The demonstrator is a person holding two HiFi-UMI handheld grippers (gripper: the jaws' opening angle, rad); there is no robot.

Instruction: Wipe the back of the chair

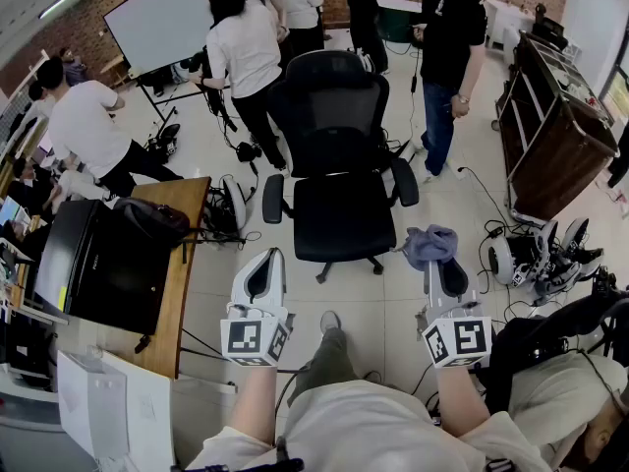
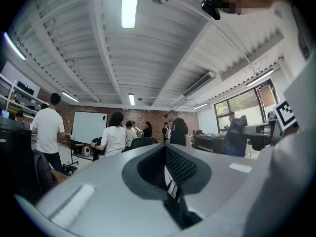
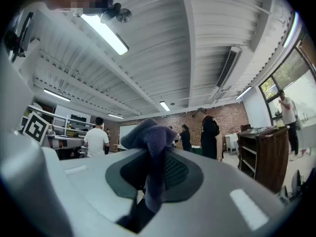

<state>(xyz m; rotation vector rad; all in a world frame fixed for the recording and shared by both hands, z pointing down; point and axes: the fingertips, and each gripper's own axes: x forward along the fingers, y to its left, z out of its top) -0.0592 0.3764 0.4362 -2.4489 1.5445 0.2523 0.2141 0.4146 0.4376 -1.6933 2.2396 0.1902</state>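
Facing chair (image 1: pixel 334 136), right hand-held gripper (image 1: pixel 442 268) clamps purple cloth (image 3: pixel 150 147); left hand-held gripper (image 1: pixel 265 264) closed.

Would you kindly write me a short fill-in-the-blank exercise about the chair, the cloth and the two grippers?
The cloth is clamped in the person's ___ gripper.
The left gripper has its jaws together on ___.
The office chair is ___ in colour.
Missing words: right, nothing, black.
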